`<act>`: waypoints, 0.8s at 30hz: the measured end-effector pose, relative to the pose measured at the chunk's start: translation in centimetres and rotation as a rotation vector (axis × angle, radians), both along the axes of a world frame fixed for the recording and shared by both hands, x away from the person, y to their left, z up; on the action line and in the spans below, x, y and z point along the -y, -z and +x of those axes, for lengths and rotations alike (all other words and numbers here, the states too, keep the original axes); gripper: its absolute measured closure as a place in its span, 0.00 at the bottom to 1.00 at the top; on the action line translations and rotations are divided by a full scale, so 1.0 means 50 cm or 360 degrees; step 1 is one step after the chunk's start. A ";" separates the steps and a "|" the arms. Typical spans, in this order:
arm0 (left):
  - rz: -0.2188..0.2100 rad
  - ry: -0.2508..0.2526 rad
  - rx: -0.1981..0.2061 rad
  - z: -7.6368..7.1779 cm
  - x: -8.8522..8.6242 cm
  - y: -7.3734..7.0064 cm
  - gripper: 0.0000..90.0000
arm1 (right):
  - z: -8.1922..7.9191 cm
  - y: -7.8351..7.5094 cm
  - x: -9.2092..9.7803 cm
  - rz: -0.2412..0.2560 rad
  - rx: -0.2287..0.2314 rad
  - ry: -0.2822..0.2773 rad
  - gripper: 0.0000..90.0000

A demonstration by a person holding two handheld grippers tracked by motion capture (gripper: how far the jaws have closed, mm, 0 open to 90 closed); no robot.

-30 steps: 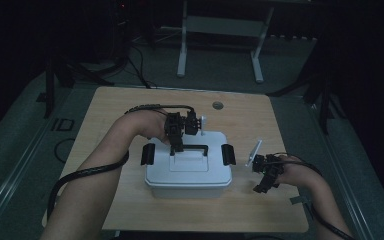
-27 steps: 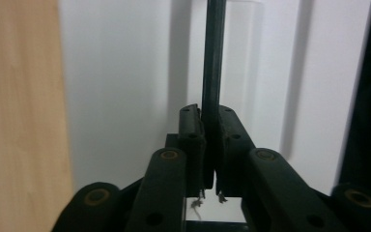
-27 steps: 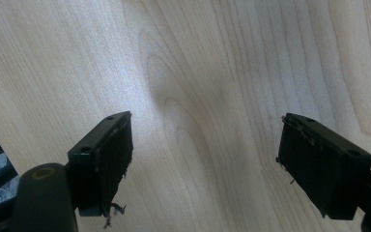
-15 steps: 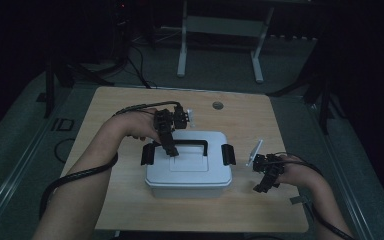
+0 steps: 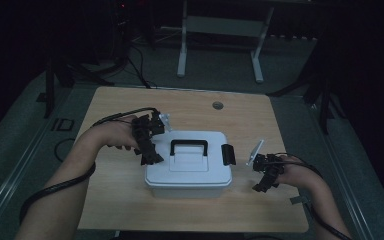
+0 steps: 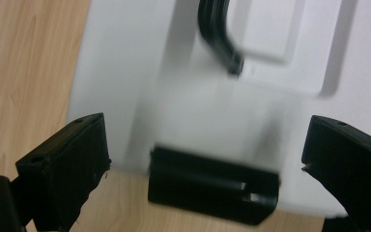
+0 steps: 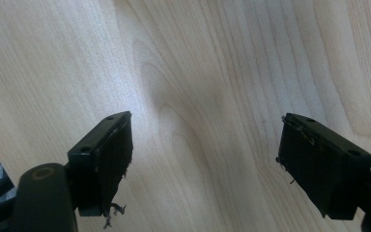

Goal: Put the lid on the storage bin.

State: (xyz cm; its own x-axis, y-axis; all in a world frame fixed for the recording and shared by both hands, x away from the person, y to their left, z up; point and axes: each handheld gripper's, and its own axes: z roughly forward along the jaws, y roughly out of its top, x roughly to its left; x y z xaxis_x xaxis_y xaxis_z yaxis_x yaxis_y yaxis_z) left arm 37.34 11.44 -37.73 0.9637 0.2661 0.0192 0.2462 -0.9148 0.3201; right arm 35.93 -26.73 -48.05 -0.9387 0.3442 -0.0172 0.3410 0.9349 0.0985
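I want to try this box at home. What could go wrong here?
The left gripper has its jaws spread wide around the box's black side latch without touching it. If they close off-centre, they may slip off the latch. The white box has nothing holding it: the right gripper is open over bare table, off to the side. So a tug on the latch might slide or tip the box.

The floor mat [image 5: 62, 125] left of the table reads "ID".

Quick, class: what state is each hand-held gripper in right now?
Left hand-held gripper: open, straddling the black side latch of the white plastic box.
Right hand-held gripper: open, holding nothing.
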 end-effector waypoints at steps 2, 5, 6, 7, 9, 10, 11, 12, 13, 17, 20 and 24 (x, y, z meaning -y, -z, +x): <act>-0.0031 -0.0023 -0.0001 -0.005 -0.016 0.002 0.03 | 0.001 0.001 0.000 0.0004 0.0002 0.0005 0.21; -0.0050 -0.0026 0.0003 -0.015 -0.037 0.008 0.03 | 0.001 0.002 0.001 0.0018 0.0006 0.0014 0.21; -0.0051 -0.0023 0.0008 -0.019 -0.043 0.010 0.03 | 0.001 0.002 0.001 0.0023 0.0008 0.0020 0.21; -0.0057 -0.0024 0.0012 -0.023 -0.051 0.012 0.03 | 0.001 0.002 0.002 0.0024 0.0009 0.0026 0.21; -0.0078 -0.0038 0.0013 -0.028 -0.067 0.015 0.03 | 0.001 0.002 0.004 0.0031 0.0014 0.0031 0.21; -0.0096 -0.0054 0.0018 -0.031 -0.076 0.016 0.03 | 0.002 0.002 0.005 0.0034 0.0018 0.0036 0.21; -0.0109 -0.0061 0.0026 -0.033 -0.085 0.017 0.03 | 0.002 0.002 0.007 0.0037 0.0022 0.0043 0.21; -0.0126 -0.0068 0.0023 -0.036 -0.093 0.019 0.03 | 0.002 0.002 0.008 0.0043 0.0026 0.0049 0.21; -0.0144 -0.0079 0.0024 -0.039 -0.101 0.021 0.03 | 0.002 0.002 0.010 0.0050 0.0026 0.0060 0.21; -0.0165 -0.0101 0.0045 -0.052 -0.129 0.033 0.03 | 0.002 0.004 0.016 0.0070 0.0049 0.0083 0.21; -0.0177 -0.0111 0.0044 -0.062 -0.145 0.042 0.03 | 0.002 0.006 0.022 0.0085 0.0071 0.0106 0.21; -0.0209 -0.0130 0.0056 -0.074 -0.166 0.051 0.03 | 0.000 0.005 0.034 0.0148 0.0131 0.0159 0.21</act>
